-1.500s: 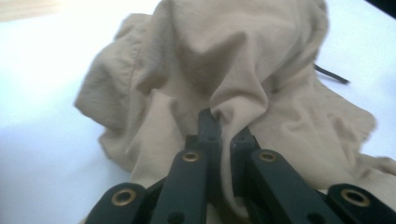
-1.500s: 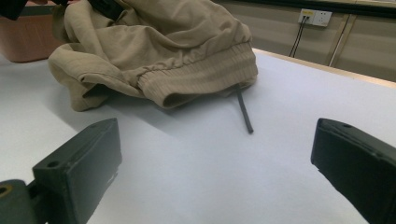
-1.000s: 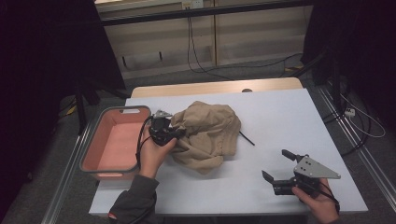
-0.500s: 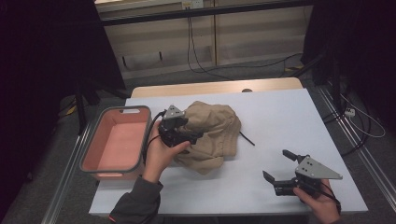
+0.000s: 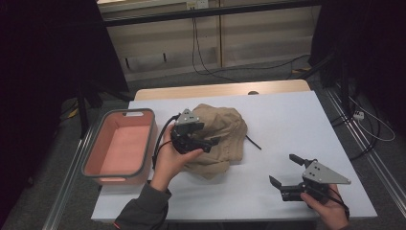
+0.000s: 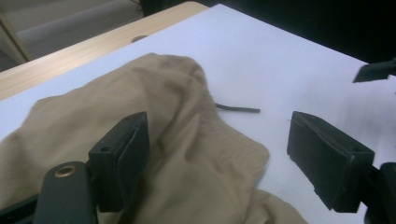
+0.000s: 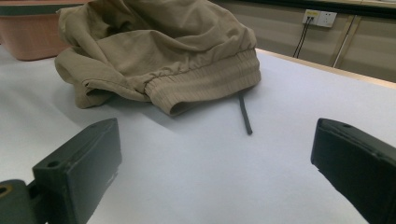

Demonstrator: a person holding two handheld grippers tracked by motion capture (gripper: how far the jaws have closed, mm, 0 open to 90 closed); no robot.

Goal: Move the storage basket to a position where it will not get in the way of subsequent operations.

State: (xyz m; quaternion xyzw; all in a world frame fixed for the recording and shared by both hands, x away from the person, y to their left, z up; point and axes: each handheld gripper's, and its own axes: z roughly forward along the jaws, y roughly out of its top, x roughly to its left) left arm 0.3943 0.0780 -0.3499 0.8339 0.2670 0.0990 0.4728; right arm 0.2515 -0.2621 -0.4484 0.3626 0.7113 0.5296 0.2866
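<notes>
Garment: a crumpled tan garment [image 5: 215, 136] with a ribbed hem and a dark drawstring [image 5: 253, 142] lies in the middle of the white table [image 5: 297, 120].
Basket: a pink basket [image 5: 119, 146] sits just left of the garment, apart from it.
Left gripper: the left gripper [image 5: 203, 142] hovers over the garment's left side, jaws wide with cloth beneath them but nothing pinched [image 6: 215, 154].
Right gripper: the right gripper [image 5: 285, 175] rests low on the table, well right of the garment toward its near side, jaws wide and bare [image 7: 210, 163].
Step in hand: judged, regrasping the garment to shift it toward the basket.
Doing it well: lower the left jaws onto a thick fold near the ribbed hem, not 1 thin layer, and close fully before lifting; bring the right gripper to the garment's far side so the bundle does not trail.
Change: the left gripper has moved right and up over the garment, and its jaws have just been opening; no cloth is between the pads now. The right gripper has stayed put.
</notes>
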